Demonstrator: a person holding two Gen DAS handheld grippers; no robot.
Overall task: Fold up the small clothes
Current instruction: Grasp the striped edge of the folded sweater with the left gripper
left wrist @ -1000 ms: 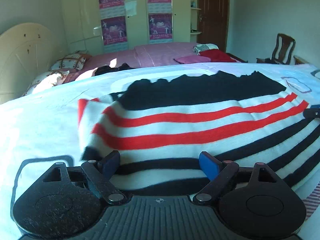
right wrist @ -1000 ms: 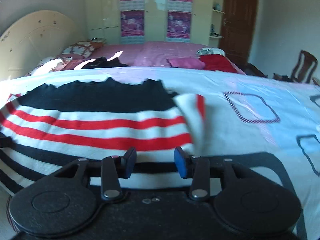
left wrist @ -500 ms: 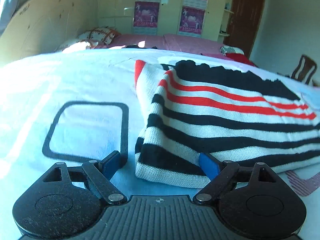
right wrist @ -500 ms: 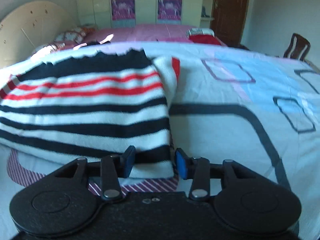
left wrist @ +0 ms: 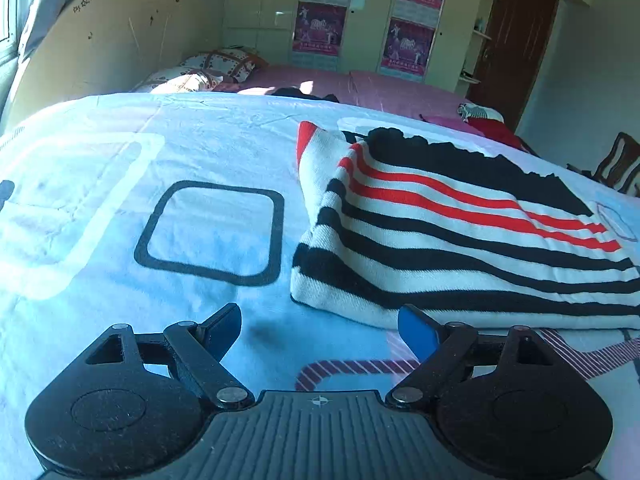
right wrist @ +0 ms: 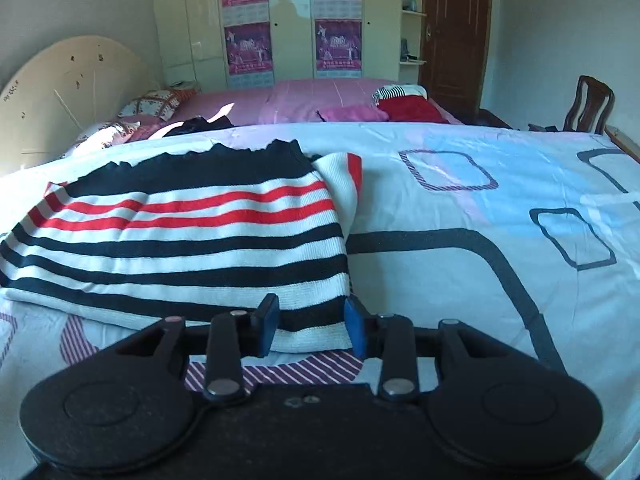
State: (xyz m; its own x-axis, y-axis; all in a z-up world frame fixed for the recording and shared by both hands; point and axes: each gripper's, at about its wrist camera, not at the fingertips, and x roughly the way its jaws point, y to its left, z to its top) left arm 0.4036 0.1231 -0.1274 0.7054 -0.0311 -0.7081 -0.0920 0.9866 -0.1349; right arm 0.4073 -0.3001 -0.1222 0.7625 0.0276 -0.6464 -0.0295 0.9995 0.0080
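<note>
On a pale blue bedspread (left wrist: 100, 200) printed with rounded dark squares, we are holding two black grippers just in front of a folded striped sweater (left wrist: 460, 240). It is lying flat, with a black band at its far edge, red and white stripes below that, and black and white stripes nearest to us.

Our left gripper (left wrist: 320, 330) is hovering over bare bedspread just beside the sweater's near left corner. Its blue-padded fingers are standing spread wide, with nothing between them, and the right-hand pad is sitting close to the sweater's near hem.

Our right gripper (right wrist: 311, 326) is sitting at the sweater's (right wrist: 180, 240) near right corner. Its jaws are closing, and the white hem is showing in the gap between the pads, though the pads are not pressing on it, and we cannot tell whether the cloth is truly lying between them or just beyond.

Behind the bedspread, a pink bed (right wrist: 300, 98) is carrying pillows (right wrist: 158, 104) and a small heap of red clothes (right wrist: 412, 110). A wardrobe with posters (right wrist: 292, 20), a brown door (right wrist: 456, 28) and a wooden chair (right wrist: 590, 106) are standing at the back.
</note>
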